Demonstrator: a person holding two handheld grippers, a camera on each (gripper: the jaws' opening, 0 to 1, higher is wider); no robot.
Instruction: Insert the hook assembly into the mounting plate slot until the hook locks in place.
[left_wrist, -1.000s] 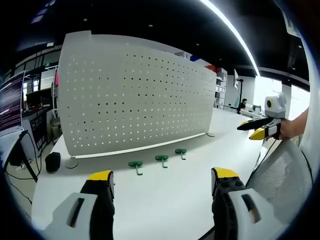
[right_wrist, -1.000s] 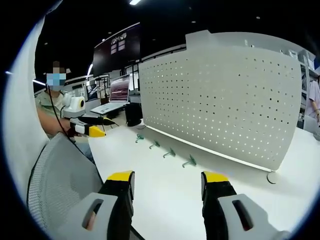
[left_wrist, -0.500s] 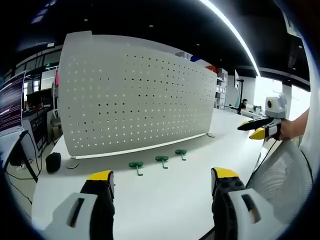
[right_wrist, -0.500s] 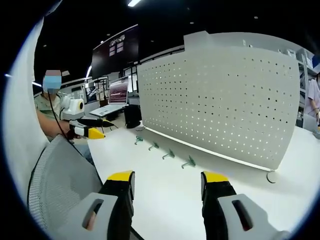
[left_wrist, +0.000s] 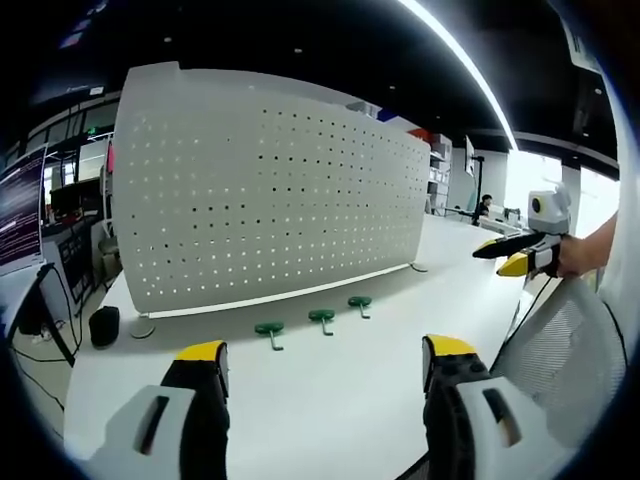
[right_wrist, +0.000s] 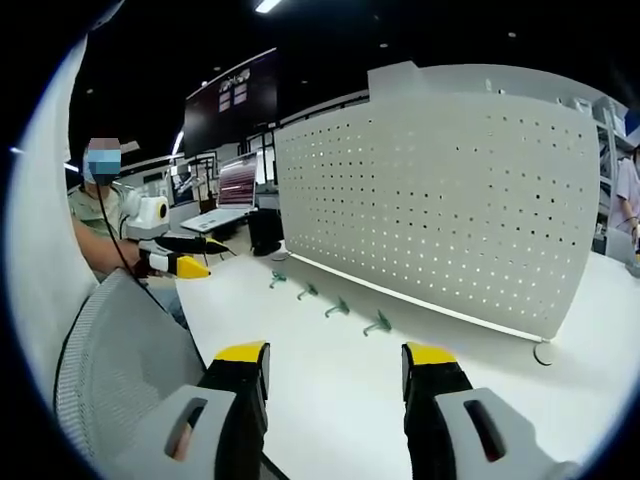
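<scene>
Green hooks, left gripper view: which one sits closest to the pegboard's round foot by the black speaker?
The leftmost hook of the three. It lies at the end of the row toward the round foot; the middle hook and right hook trail away from it.

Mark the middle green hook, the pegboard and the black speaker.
middle green hook (left_wrist: 322, 317), left gripper view, its flat head
pegboard (left_wrist: 270, 190), left gripper view, perforated face
black speaker (left_wrist: 103, 326), left gripper view, its front

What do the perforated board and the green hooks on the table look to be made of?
The perforated board looks like thin sheet metal, painted matte white: regular punched holes and a slight curve. The green hooks look like moulded plastic, uniformly coloured and dull, though too small to be sure. The table is smooth white laminate.
</scene>
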